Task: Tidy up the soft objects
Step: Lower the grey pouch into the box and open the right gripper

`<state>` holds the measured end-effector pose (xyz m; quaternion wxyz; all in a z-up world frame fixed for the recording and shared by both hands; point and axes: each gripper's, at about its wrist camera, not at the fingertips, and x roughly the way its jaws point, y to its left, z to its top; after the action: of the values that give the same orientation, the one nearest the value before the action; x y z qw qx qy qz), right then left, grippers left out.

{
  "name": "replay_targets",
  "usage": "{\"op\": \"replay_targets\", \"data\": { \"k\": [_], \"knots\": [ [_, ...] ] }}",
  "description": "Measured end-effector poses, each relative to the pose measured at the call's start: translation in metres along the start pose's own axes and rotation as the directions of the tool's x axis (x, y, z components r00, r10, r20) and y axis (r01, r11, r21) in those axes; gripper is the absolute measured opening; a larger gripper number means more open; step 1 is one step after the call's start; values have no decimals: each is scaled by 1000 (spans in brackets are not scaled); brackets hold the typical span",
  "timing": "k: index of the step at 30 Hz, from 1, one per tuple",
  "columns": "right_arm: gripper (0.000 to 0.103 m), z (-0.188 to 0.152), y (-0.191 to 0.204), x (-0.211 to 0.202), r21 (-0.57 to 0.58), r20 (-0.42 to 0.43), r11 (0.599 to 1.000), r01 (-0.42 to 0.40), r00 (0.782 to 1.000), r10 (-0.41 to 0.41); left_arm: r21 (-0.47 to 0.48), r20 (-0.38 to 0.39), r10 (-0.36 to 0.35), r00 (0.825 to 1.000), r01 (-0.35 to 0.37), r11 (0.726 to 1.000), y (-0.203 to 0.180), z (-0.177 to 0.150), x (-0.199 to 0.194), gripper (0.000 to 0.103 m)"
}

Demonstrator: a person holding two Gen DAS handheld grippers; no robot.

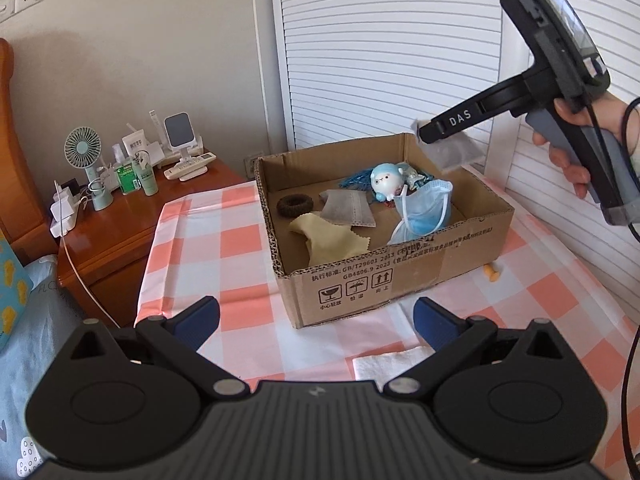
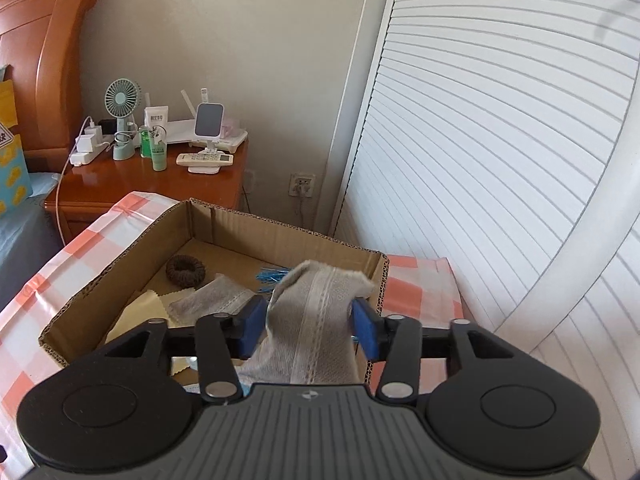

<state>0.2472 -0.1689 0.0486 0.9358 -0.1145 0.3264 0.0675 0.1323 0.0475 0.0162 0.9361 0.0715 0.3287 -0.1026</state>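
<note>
Left wrist view, near to far. Left tool [image 1: 316, 312] spread wide, nothing between pads, low over checked worktop [image 1: 224, 248]. White tissue [image 1: 384, 360] just beside one pad, loose on worktop, outside box [image 1: 360, 280]. Beyond, open cardboard box standing on worktop. Inside: yellow cloth [image 1: 328, 236] nearest, second mask [image 1: 348, 208] overlapping it behind, hair tie [image 1: 294, 205] near left wall, blue mask [image 1: 424, 208] slumped against near wall, plush toy [image 1: 386, 178] and blue tassel [image 1: 356, 180] toward far wall. Small yellow item [image 1: 492, 274] on worktop just beside box's outer right wall; identity unclear. Above far right corner of box, right tool [image 1: 429, 130] clamped on grey mask [image 1: 456, 152], mask hanging from tip about over the rim. Farthest left, nightstand [image 1: 120, 216] with fan and clutter, no part of task.

Right wrist view. Pads against both sides of grey mask, mask bunched upright between them, grip looking light. Box interior directly beyond and below.

Progress, as judged: well along. Six soft things already boxed. In hand: grey mask, poised for drop. Left: release into box, then tissue, probably for idle left tool, and perhaps yellow item.
</note>
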Motion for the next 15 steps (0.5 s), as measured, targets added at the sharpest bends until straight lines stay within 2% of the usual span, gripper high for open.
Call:
{"op": "replay_targets", "data": {
  "k": [1,2,15],
  "knots": [
    [81,1,-2,3,17,-5,1000,1,1000,-1,-1,0,3,1000,-3,1000,1,-1,-1,102],
    [89,0,-3,3,29,-3,1000,-3,1000,3,-3,1,5,1000,-5,1000,2,-1,-1,102],
    [103,-35,-9,-39,90,17,996,-13,1000,11,-11,-1,-5,1000,5,1000,-1,-4,-7,102]
  ]
}}
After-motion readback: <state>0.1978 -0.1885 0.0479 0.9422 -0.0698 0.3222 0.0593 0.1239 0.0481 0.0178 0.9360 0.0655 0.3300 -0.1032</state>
